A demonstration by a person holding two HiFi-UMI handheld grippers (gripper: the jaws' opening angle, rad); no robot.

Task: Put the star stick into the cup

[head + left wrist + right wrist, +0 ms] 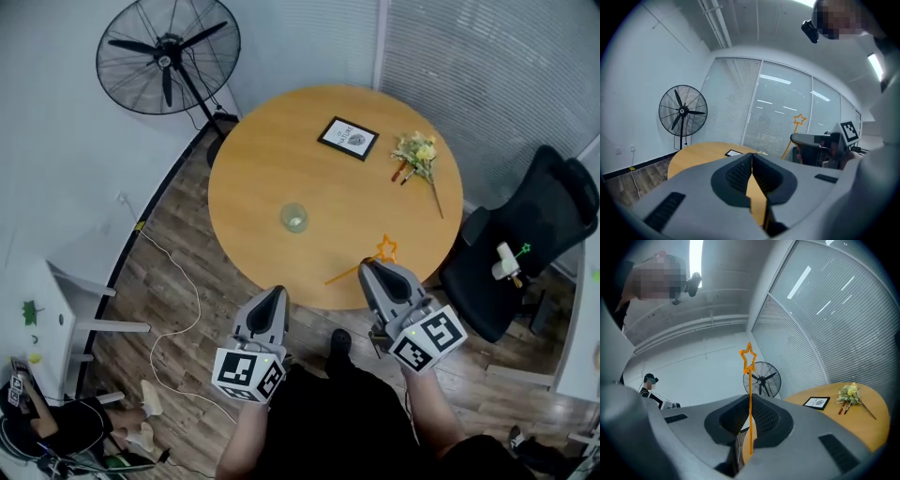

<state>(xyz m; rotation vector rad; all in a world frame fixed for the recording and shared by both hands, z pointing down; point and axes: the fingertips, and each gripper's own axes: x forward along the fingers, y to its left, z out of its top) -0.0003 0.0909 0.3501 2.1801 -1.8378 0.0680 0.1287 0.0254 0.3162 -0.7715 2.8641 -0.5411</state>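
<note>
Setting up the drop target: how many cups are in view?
1. The clear cup stands alone on the round table, near the edge closest to the person, left of the star stick held in the right claw. None seems hidden.

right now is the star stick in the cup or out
Out. The right gripper is shut on the star stick; the cup stands apart on the table with no stick in it.

Orange star stick (385, 248). Pale honey-brown wood tabletop (281, 141). Clear cup (294, 217) with a faint green tint. The left hand-held gripper (275, 294) and right hand-held gripper (368, 266) are grey with black-and-white square markings. Black frame (348, 138), yellow-and-cream flowers (418, 150), black fan (169, 54), dark brown plank floor (178, 234).
</note>
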